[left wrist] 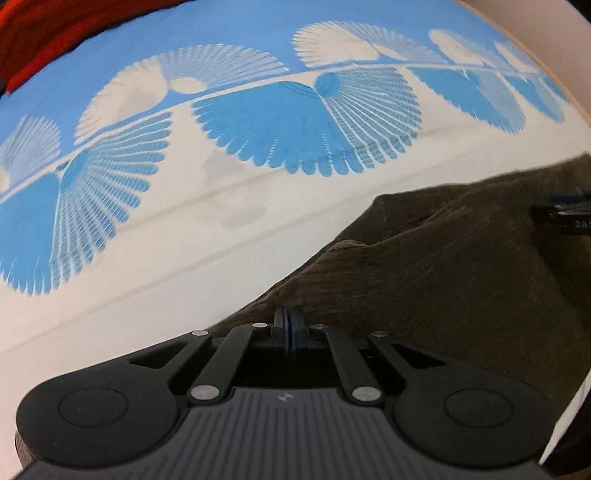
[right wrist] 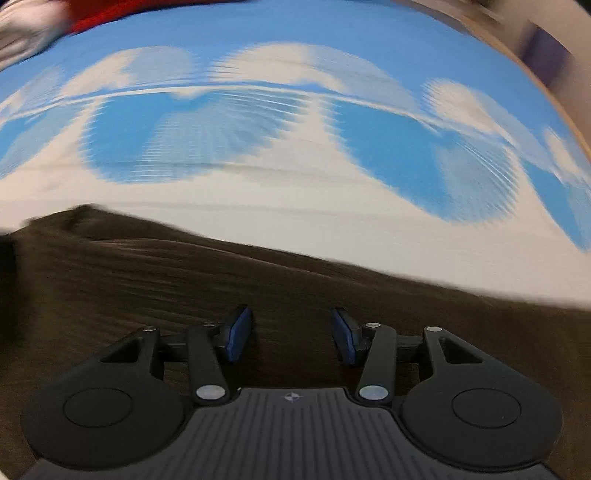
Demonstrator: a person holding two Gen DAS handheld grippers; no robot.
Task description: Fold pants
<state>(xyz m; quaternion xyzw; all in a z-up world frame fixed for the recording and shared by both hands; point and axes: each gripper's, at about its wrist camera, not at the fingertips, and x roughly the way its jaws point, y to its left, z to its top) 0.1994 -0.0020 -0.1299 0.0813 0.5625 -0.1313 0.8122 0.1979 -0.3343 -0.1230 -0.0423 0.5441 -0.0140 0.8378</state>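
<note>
Dark olive-brown pants lie on a blue and white patterned cloth. In the left wrist view my left gripper is shut, its blue pads pressed together at the left edge of the pants; whether fabric is pinched between them is hidden. The right gripper's tip shows at the far right over the pants. In the right wrist view the pants fill the lower half. My right gripper is open just above the fabric, holding nothing. That view is motion-blurred.
The patterned cloth spreads beyond the pants, with large blue and white fan shapes. A red fabric item lies at the far left corner. A pale wooden-edged surface shows at the far right.
</note>
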